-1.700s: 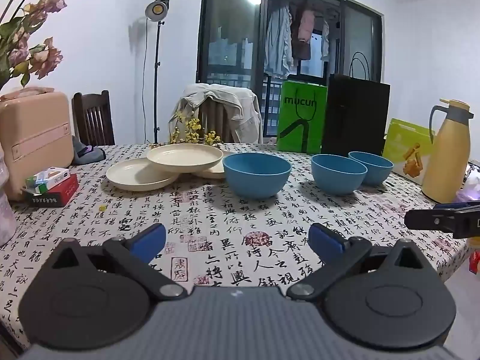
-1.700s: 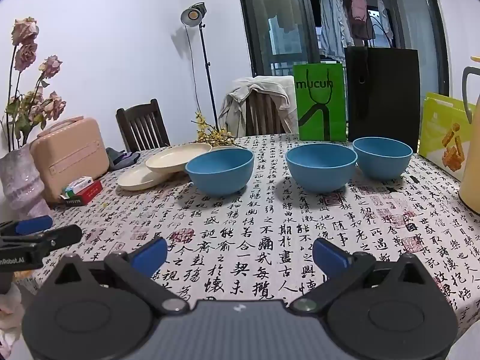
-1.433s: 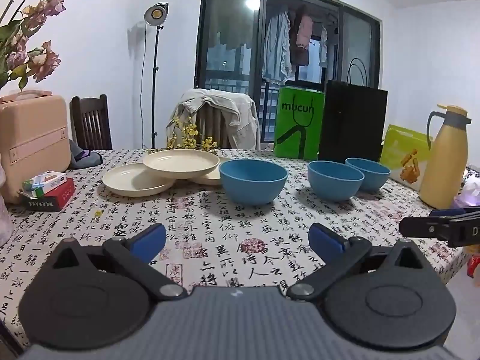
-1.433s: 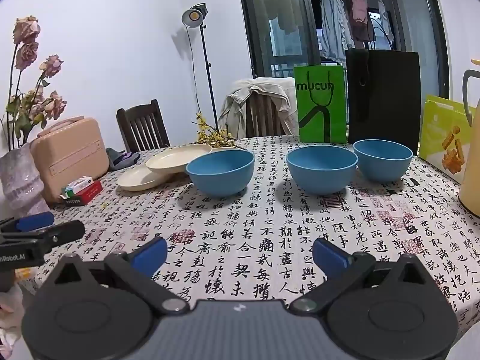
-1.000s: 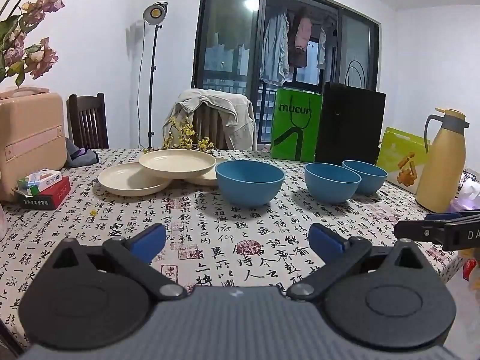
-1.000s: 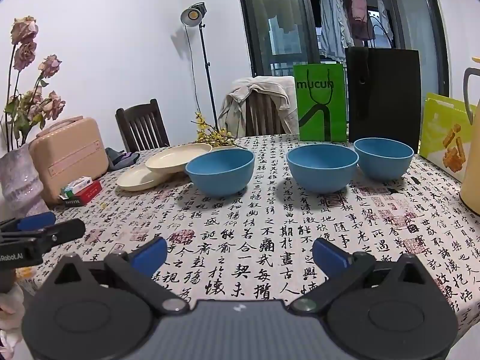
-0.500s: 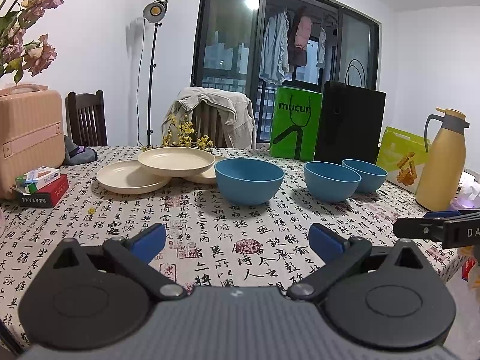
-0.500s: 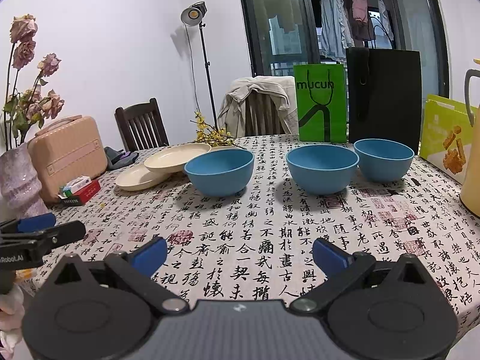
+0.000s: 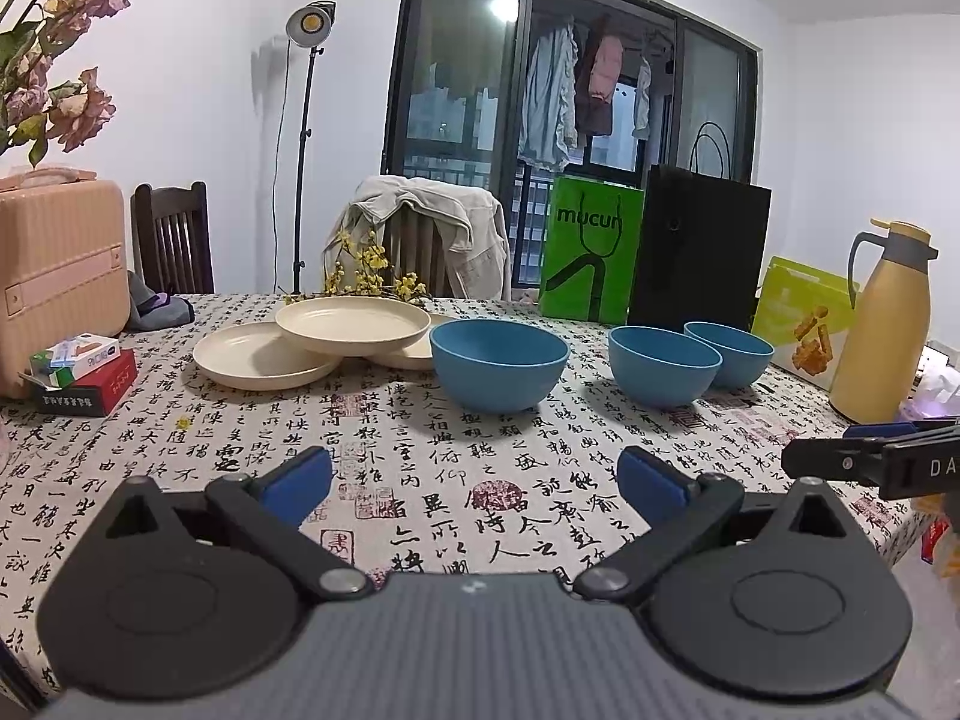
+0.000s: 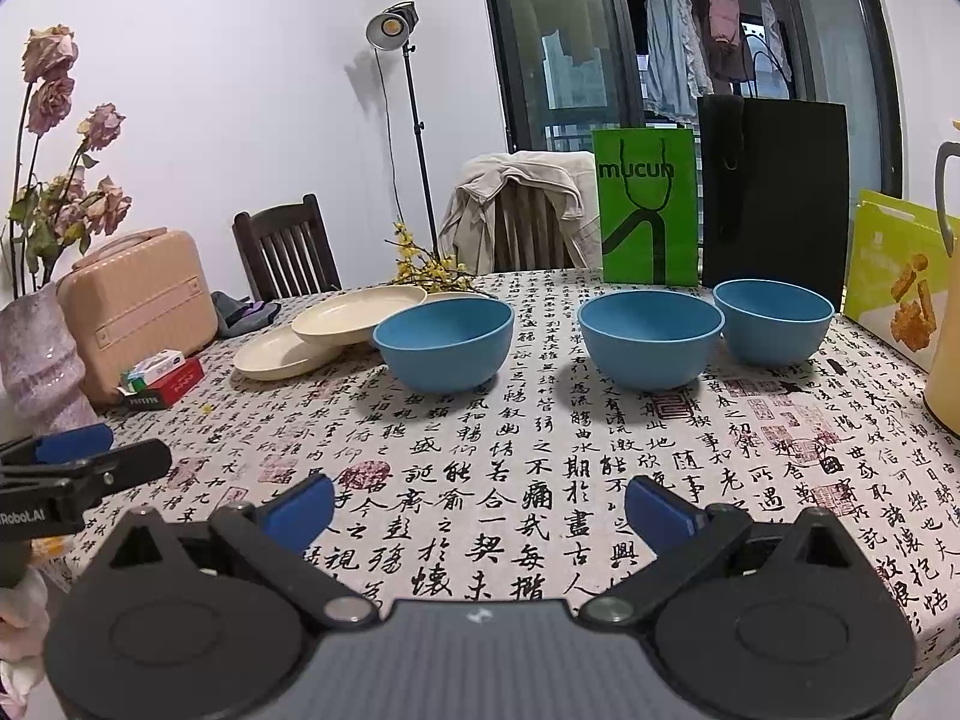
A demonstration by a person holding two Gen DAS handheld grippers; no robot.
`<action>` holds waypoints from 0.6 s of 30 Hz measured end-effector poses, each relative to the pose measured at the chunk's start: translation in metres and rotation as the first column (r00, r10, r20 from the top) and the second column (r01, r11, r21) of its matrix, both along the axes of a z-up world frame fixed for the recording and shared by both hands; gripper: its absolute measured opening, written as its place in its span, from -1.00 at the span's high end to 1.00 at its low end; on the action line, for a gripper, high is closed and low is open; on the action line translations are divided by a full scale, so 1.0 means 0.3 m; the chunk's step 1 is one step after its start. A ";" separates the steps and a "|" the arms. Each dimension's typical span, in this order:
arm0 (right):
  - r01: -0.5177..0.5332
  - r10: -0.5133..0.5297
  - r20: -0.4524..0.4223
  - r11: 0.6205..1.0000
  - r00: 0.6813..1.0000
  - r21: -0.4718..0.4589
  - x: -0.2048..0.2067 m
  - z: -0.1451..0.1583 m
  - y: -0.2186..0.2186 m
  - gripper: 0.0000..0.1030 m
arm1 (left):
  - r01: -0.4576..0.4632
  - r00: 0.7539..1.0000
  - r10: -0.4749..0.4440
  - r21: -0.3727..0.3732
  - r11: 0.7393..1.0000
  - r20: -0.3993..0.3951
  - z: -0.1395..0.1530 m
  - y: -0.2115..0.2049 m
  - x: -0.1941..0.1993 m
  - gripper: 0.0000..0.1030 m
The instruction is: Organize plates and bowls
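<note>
- Three blue bowls are standing apart in a row across the middle of the left wrist view: near bowl (image 9: 499, 363) at centre, middle bowl (image 9: 664, 365) to its right, far bowl (image 9: 729, 353) further right, partly overlapped by the middle one.
- Three cream plates are lying left of centre, overlapping loosely: top plate (image 9: 354, 326) is resting across low plate (image 9: 264, 355) and a third plate (image 9: 411, 353), which is showing only as a sliver beside the near bowl.
- Left gripper (image 9: 474, 477) is hovering over the near edge of the patterned tablecloth (image 9: 420, 456), lower centre of its frame, fingers spread wide and holding nothing.
- Right gripper (image 10: 477, 501) is sitting likewise at lower centre of its own view, fingers wide apart and carrying nothing; its tip is also poking in at the right edge of the left wrist view.
- Step in hand, by judgement: approaching, with nothing yet grasped and neither bowls nor plates gathered.
- Next move is likely calling for one gripper advancing to a bowl rim, one finger inside and one outside, then lifting it to nest in a neighbour.
- Plates are probably wanting squaring into one stack; the thin rims are leaving little to pinch.
- Yellow flask (image 9: 882, 324) at far right and paper bags (image 9: 591, 255) behind the bowls are standing clear of the likely path.
</note>
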State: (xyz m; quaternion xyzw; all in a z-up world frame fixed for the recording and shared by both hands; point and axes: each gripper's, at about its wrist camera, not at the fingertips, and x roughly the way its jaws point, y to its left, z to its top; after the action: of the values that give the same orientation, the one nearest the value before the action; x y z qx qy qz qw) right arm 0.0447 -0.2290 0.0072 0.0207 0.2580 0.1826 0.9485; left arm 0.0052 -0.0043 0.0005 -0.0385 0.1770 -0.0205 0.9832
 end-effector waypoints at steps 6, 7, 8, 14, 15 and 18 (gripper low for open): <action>0.000 0.000 0.003 1.000 1.000 0.000 -0.001 0.002 0.004 -1.00 | -0.003 1.000 0.003 -0.007 1.000 -0.002 -0.001 0.000 0.000 -1.00; 0.001 -0.001 0.004 1.000 1.000 0.001 0.000 0.002 0.006 -1.00 | -0.004 1.000 0.004 -0.006 1.000 -0.002 0.002 0.003 0.000 -1.00; 0.001 -0.001 0.004 1.000 1.000 0.002 0.000 0.002 0.006 -1.00 | -0.005 1.000 0.005 -0.007 1.000 -0.003 0.001 0.004 0.000 -1.00; 0.000 0.000 0.004 1.000 1.000 0.002 0.000 0.001 0.007 -1.00 | -0.010 1.000 0.010 -0.011 1.000 -0.005 -0.002 0.005 0.001 -1.00; 0.000 0.000 0.004 1.000 1.000 0.003 0.001 0.001 0.008 -1.00 | -0.008 1.000 0.008 -0.012 1.000 -0.005 -0.002 0.005 0.002 -1.00; 0.001 -0.001 0.005 1.000 1.000 0.002 0.001 0.002 0.009 -1.00 | -0.003 1.000 0.003 -0.016 1.000 -0.008 -0.004 0.001 0.003 -1.00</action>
State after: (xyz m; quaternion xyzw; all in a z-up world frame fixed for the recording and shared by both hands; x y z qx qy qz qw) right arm 0.0451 -0.2263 0.0077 0.0214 0.2553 0.1824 0.9493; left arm 0.0062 -0.0040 -0.0006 -0.0467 0.1806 -0.0203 0.9822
